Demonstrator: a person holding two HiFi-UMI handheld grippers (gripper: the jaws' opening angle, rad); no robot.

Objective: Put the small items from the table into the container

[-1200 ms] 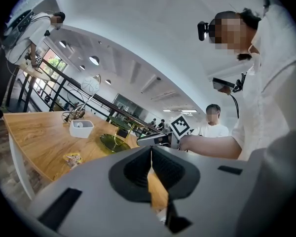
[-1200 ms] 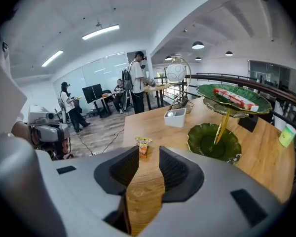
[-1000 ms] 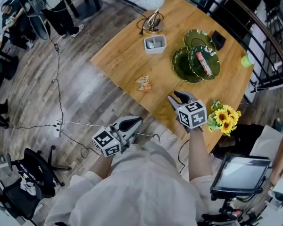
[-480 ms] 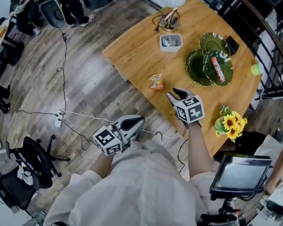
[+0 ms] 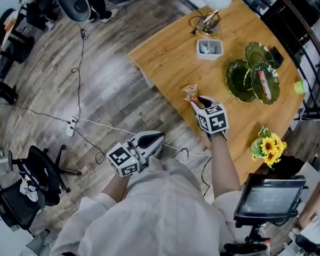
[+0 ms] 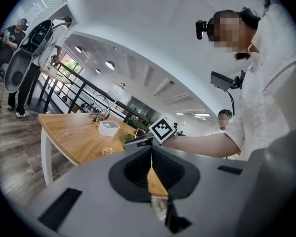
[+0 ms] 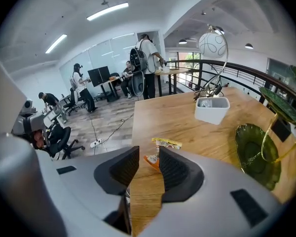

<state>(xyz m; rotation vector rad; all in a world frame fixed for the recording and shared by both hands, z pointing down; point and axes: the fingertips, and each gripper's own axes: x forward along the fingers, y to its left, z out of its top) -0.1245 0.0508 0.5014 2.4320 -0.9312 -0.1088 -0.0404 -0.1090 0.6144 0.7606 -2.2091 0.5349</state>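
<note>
Snack packet [image 5: 190, 92] lies near the wooden table [image 5: 168, 63] edge, not picked up yet. Right gripper [image 5: 198, 101] hangs right at it, jaws apart, gripping nothing. White container [image 5: 209, 48] sits well apart. Left gripper [image 5: 153, 138] is closed, empty, off the table.

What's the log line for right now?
right gripper: open, aimed at snack packet | left gripper: shut, empty | white container: beyond packet
</note>
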